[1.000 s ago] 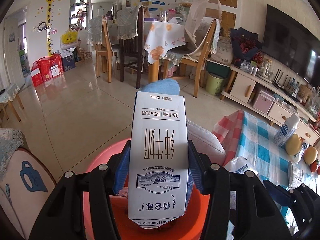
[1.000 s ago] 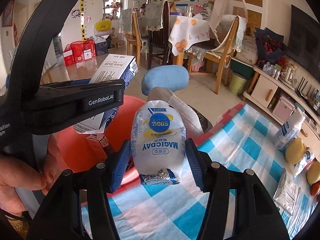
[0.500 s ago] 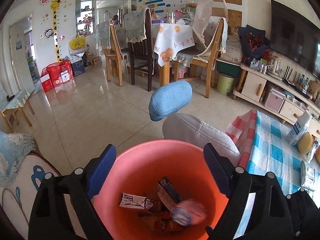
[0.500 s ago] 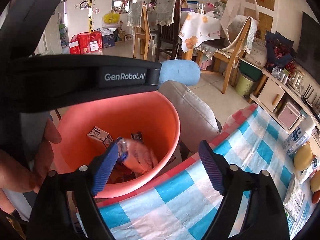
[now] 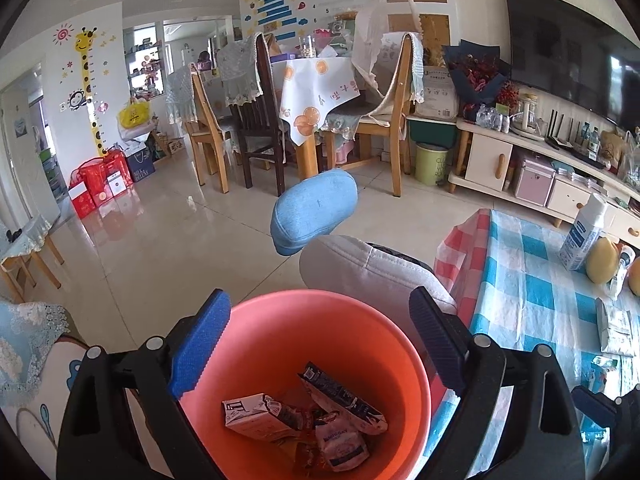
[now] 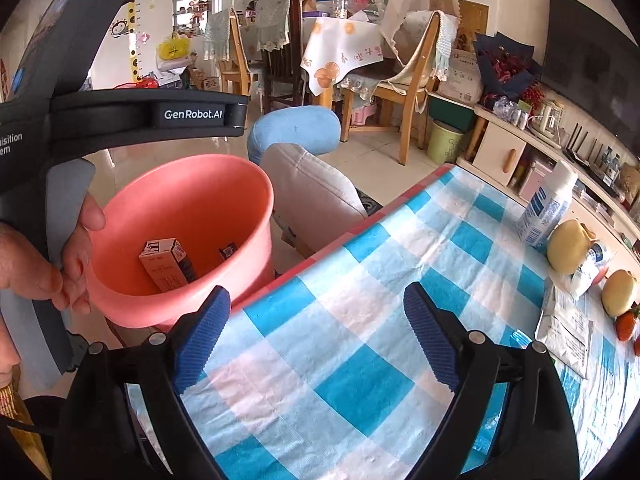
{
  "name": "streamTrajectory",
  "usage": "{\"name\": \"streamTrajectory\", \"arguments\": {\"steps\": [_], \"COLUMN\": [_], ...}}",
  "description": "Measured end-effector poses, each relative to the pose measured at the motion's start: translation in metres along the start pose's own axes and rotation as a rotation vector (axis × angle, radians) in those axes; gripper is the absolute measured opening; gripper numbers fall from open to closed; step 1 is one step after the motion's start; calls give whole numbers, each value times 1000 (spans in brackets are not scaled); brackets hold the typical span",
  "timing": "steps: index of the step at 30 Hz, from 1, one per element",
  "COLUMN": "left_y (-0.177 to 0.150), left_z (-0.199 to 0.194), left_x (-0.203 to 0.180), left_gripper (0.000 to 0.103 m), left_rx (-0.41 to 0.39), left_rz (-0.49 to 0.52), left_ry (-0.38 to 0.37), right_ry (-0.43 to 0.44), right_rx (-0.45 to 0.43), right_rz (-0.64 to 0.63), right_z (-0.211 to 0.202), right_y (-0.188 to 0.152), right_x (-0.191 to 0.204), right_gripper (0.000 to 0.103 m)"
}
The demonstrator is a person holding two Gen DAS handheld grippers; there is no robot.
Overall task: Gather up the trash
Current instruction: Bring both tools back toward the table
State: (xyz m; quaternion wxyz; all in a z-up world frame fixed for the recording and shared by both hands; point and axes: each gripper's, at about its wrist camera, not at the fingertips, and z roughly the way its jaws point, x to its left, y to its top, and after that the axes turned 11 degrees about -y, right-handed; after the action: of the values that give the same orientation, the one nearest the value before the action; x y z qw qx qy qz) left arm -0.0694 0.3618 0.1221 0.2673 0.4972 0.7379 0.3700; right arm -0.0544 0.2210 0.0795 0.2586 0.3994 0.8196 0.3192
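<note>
An orange-pink bin [image 5: 360, 324] stands beside the table and also shows in the right wrist view [image 6: 192, 184]. It holds a milk carton [image 5: 256, 420], a dark carton [image 5: 344, 404], a white snack bag [image 5: 340, 446] and other wrappers. My left gripper [image 5: 320, 340] is open and empty above the bin. My right gripper [image 6: 316, 340] is open and empty over the blue-checked tablecloth [image 6: 360, 360], to the right of the bin. A flat white packet [image 6: 566, 330] lies at the table's right.
A grey chair back with a blue headrest [image 5: 316, 208] stands behind the bin. A white bottle [image 6: 546, 204], yellow fruits [image 6: 568, 246] and a tomato [image 6: 625, 326] sit along the table's right side. Dining chairs and a TV cabinet [image 5: 520, 160] stand beyond.
Both grippers opened. The milk carton fell from the left and the snack bag from the right into the bin. The right gripper has shifted right, over the tablecloth.
</note>
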Motion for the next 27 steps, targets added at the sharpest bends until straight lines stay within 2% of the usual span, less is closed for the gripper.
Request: {"name": "streamTrajectory", "arguments": {"steps": [7, 27], "left_y": [0, -9], "left_z": [1, 3], "left_x": [-18, -86], "left_gripper": [90, 91], "left_rx": [4, 14], "left_rz": [50, 221], "left_ry": [-18, -46], "right_ry": [-36, -93], "right_rx": [4, 25], "right_rz": [20, 78], "right_z": [-8, -24], "right_y": [-15, -51], "right_x": [-17, -66], "right_gripper": [93, 93]}}
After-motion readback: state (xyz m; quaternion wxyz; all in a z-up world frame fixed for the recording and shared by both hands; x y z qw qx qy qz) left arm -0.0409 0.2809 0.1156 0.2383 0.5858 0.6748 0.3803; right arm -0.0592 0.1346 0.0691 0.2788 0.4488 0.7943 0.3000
